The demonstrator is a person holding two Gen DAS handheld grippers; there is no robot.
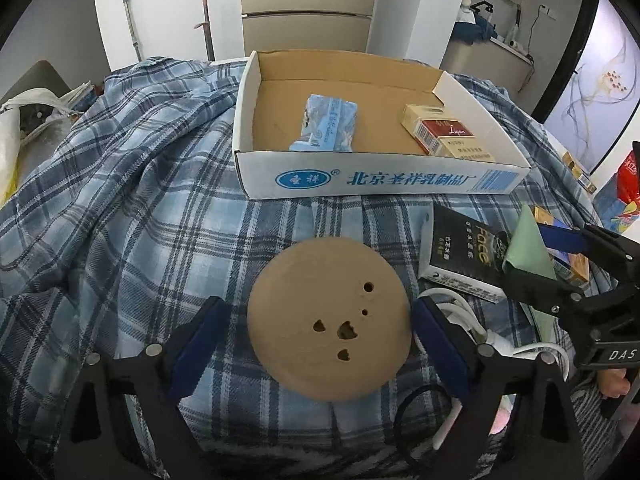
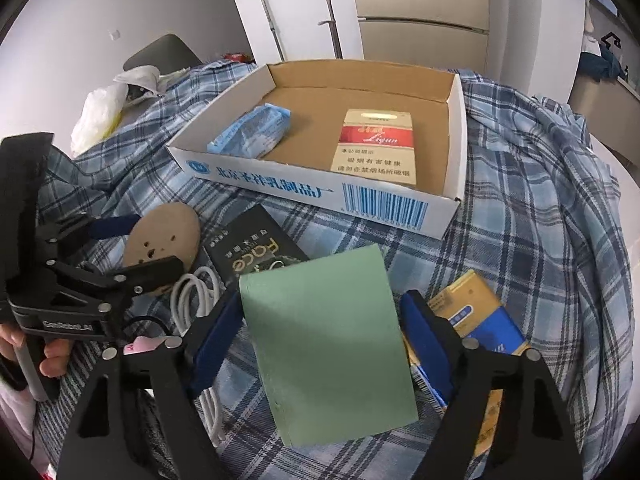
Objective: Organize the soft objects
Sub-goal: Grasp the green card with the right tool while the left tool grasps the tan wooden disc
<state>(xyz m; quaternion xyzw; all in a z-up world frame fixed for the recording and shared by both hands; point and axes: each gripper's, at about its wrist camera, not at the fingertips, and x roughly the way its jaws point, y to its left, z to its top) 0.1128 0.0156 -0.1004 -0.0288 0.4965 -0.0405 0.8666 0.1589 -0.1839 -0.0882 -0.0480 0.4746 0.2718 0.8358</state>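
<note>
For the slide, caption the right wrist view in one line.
Right gripper straddles a green block on plaid cloth, facing a cardboard tray holding a tissue pack and cigarette pack.

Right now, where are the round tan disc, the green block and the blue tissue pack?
Round tan disc (image 1: 329, 316): left wrist view, centre of its flat face.
Green block (image 2: 320, 336): right wrist view, middle of its top face.
Blue tissue pack (image 1: 329, 128): left wrist view, middle of the wrapper.
</note>
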